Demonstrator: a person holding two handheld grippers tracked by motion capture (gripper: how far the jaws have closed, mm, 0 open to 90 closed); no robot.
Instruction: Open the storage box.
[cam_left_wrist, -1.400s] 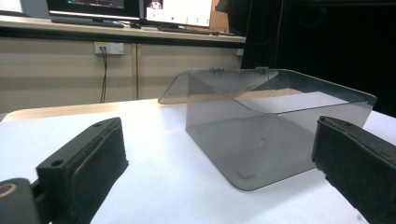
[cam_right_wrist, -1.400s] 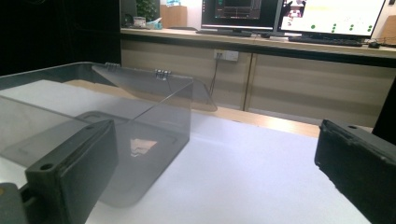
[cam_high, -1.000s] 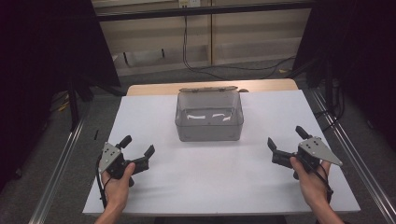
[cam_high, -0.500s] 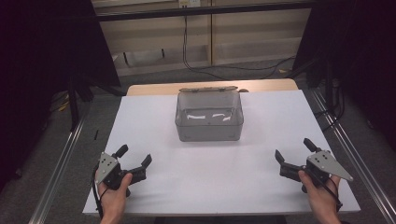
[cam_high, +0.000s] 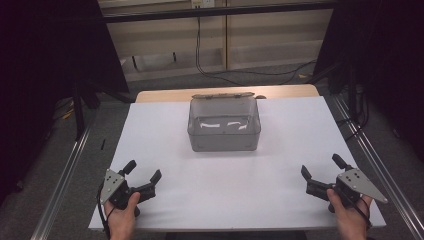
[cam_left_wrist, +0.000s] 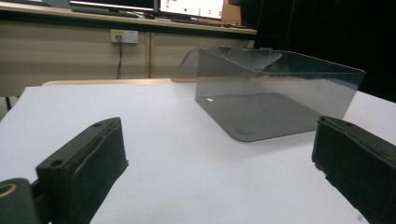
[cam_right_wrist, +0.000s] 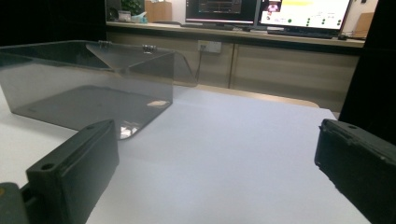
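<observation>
The left gripper (cam_high: 144, 176) sits at the near left corner of the white table (cam_high: 280, 165), held in a hand (cam_high: 121, 220), its jaws spread wide with nothing between them. The right gripper (cam_high: 321, 169) sits at the near right corner in the other hand (cam_high: 350, 220), jaws likewise apart and empty. Both point toward the clear plastic box (cam_high: 224, 127), which stands in the middle of the table toward its far edge, well apart from each gripper. Its lid (cam_high: 223, 95) is tipped back behind it.
</observation>
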